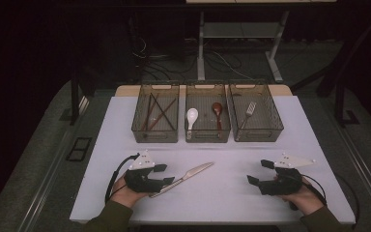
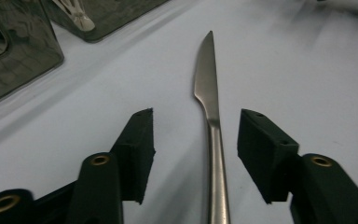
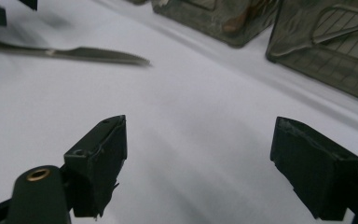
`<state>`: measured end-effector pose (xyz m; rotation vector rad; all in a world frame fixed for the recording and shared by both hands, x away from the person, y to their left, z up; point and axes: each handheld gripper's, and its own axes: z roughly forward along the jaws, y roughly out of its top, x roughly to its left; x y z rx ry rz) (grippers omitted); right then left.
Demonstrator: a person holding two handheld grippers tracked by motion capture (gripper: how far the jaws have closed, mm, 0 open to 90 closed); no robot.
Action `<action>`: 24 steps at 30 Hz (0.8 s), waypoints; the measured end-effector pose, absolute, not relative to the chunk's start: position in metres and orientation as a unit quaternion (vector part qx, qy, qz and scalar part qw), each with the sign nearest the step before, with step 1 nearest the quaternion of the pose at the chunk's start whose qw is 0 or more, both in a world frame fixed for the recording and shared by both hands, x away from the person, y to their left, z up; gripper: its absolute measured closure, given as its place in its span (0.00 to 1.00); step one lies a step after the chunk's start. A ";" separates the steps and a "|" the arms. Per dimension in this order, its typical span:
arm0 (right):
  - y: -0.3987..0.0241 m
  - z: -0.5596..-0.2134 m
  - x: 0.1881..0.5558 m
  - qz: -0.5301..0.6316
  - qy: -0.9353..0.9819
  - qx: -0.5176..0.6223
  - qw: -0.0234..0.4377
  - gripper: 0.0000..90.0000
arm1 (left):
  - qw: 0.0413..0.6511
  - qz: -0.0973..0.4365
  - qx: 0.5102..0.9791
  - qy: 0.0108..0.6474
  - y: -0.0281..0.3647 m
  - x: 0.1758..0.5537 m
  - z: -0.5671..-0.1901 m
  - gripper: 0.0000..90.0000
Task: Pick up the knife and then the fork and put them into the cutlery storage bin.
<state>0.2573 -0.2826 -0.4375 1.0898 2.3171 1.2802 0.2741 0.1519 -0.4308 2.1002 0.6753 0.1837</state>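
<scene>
Table knife [image 1: 189, 175] flat on the white table [image 1: 232, 198], blade aimed up and right toward the three mesh baskets [image 1: 207, 113], handle end tucked in at the left gripper [image 2: 196, 144]. From the left gripper view: jaws astride the handle just below the neck, pads apart from the steel on both sides, a clear gap either way, so nothing clamped yet. Right gripper [image 3: 200, 163] low over bare table well off to the right, jaws spread wide, nothing between them. Chopsticks [image 1: 157, 113] in the left basket, white spoon [image 1: 192, 118] and brown spoon [image 1: 217, 113] in the middle one, fork [image 1: 249, 113] in the right. Knife itself: polished steel, stiff, likely fairly light but slick, and lying nearly flush with the surface, so little to bite on. Best hold probably on the narrow handle shaft close behind the neck, pads square on the two side edges, tips right down at the tabletop. Too far back and the blade end would likely droop; on the blade itself, a good chance of slipping or twisting. Firm squeeze advised before any lift.
</scene>
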 end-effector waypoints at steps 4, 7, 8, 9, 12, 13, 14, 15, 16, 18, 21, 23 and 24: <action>-0.282 -0.441 0.259 0.439 0.804 0.379 0.131 0.21 | 0.441 0.062 0.855 0.266 0.146 0.275 -0.432 0.58; -0.284 -0.441 0.259 0.440 0.803 0.380 0.134 0.21 | 0.422 0.059 0.869 0.252 0.137 0.277 -0.434 0.63; -0.284 -0.441 0.259 0.440 0.802 0.381 0.135 0.21 | 0.418 0.057 0.871 0.250 0.134 0.278 -0.434 0.65; -0.285 -0.440 0.259 0.440 0.801 0.382 0.136 0.21 | 0.414 0.056 0.874 0.247 0.131 0.278 -0.435 0.66; -0.285 -0.440 0.260 0.440 0.801 0.382 0.138 0.21 | 0.405 0.058 0.878 0.248 0.124 0.280 -0.436 0.71; -0.285 -0.441 0.260 0.438 0.802 0.381 0.139 0.21 | 0.402 0.058 0.881 0.244 0.123 0.282 -0.437 0.72; -0.285 -0.441 0.260 0.438 0.802 0.380 0.140 0.21 | 0.401 0.054 0.881 0.244 0.122 0.283 -0.438 0.73; -0.285 -0.441 0.260 0.439 0.803 0.380 0.139 0.21 | 0.399 0.051 0.883 0.242 0.122 0.284 -0.439 0.73; -0.285 -0.441 0.260 0.438 0.803 0.380 0.139 0.21 | 0.399 0.044 0.883 0.242 0.122 0.284 -0.440 0.73; -0.285 -0.440 0.260 0.440 0.802 0.381 0.137 0.21 | 0.393 0.040 0.886 0.240 0.121 0.284 -0.442 0.74; -0.284 -0.440 0.259 0.439 0.803 0.379 0.138 0.21 | 0.383 0.043 0.891 0.240 0.120 0.282 -0.444 0.74; -0.284 -0.440 0.259 0.439 0.803 0.379 0.138 0.21 | 0.378 0.039 0.893 0.242 0.121 0.280 -0.446 0.76; -0.285 -0.440 0.259 0.439 0.803 0.380 0.138 0.21 | 0.382 0.041 0.892 0.240 0.123 0.279 -0.447 0.76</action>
